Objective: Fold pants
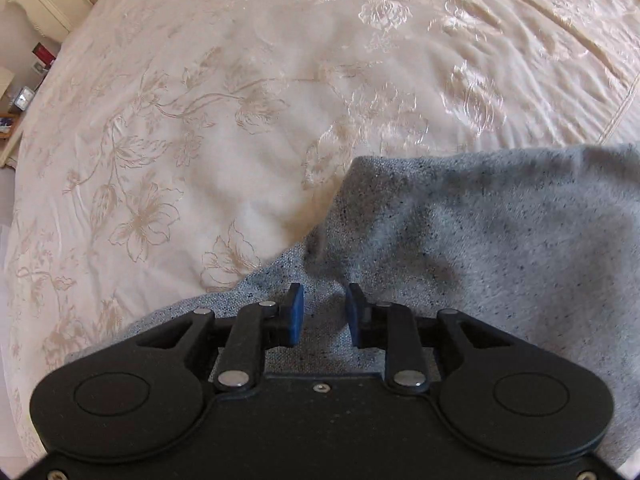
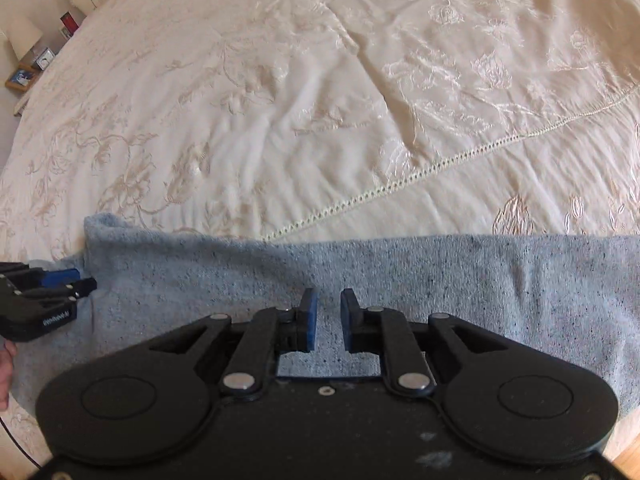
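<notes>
Left gripper (image 1: 323, 312): its jaws are standing a little apart, with grey cloth showing in the gap behind them. The blue pads (image 1: 297, 312) are not pressing on anything, so it is holding nothing. In the right wrist view it is coming in from the left edge (image 2: 76, 280), with its tips just beside the left end of the garment.

Right gripper (image 2: 328, 320): its jaws are also parted, by a narrow gap. The pads (image 2: 309, 320) are hanging over the cloth and are not pinching it. Whether the tips are touching the fabric I cannot tell.

Pants (image 2: 360, 280): the grey speckled knit garment is lying flat on the bed as a long band, running from left to right across the near edge. In the left wrist view its end (image 1: 480, 232) is lying under and to the right of the left gripper, with a soft fold near the tips.

Bedspread (image 2: 280, 100): cream, shiny, with an embroidered flower pattern and a lace seam (image 2: 400, 184). It is wrinkled.

Hand (image 2: 5, 372): a small part of the person's hand is showing at the left edge, behind the left gripper.

Writing: there is a small white print on the side of the left gripper's body (image 2: 58, 318), but it is too small to read.
</notes>
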Tool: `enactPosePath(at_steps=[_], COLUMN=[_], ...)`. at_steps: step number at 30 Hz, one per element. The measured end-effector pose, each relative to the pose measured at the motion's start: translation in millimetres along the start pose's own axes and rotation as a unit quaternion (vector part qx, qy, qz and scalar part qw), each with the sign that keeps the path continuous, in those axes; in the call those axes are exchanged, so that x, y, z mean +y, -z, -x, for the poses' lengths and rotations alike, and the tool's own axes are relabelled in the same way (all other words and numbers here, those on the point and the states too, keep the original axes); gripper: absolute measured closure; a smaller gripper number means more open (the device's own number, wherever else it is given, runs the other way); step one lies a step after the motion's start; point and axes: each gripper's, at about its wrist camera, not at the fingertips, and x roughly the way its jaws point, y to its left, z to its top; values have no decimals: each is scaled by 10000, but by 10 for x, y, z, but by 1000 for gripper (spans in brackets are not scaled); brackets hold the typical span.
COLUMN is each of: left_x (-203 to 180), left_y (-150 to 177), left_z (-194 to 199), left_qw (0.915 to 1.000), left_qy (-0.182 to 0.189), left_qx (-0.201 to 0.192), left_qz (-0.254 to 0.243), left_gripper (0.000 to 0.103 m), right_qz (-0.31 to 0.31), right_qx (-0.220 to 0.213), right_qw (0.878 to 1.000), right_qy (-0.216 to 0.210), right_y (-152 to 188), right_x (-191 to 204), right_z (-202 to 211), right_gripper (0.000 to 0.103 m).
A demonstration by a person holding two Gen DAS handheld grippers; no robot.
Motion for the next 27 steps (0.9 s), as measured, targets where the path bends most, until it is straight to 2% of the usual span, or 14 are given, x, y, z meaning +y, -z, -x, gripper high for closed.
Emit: enactPosePath(at_steps=[4, 7, 9, 12, 13, 16, 19, 20, 24, 27], left_x=[-111, -302, -394, -452, -437, -438, -576, -637, -1093, -1641], left_y=[-20, -106, -119, -32, -22, -102, -187, -190, -166, -174], left_z=[356, 317, 182, -170, -196, -134, 52, 160, 546, 710], left_qw=[9981, 9970, 9983, 9991, 9987, 9965, 9897, 9889, 9906, 9946], left_qy=[284, 577, 435, 13, -13, -267, -965, -1016, -807, -449], left_qx=[-426, -425, -305, 329, 269, 447, 595, 497, 219, 139], left_qz=[349, 305, 238, 283, 421, 652, 870, 959, 1085, 929], left_gripper=[68, 66, 66, 62, 61, 57, 60, 60, 60, 60], right_qz=[-242, -238, -212, -345, -411, -661, -879, -916, -949, -805], right_qx=[-294, -295, -208, -35, 14, 112, 0, -111, -611, -915], right_qw=[9992, 9993, 9995, 9989, 9983, 9957, 9946, 9945, 9925, 9912], right_qy=[-112, -54, 66, 320, 413, 637, 549, 496, 476, 523], right_y=[16, 160, 282, 489, 545, 701, 769, 773, 801, 828], right_x=[-127, -294, -439, -787, -933, -1446, -1986, -2175, -2840, -3288], right_z=[251, 357, 351, 292, 293, 325, 503, 596, 951, 1110], right_gripper=[86, 84, 84, 84, 84, 84, 84, 84, 75, 71])
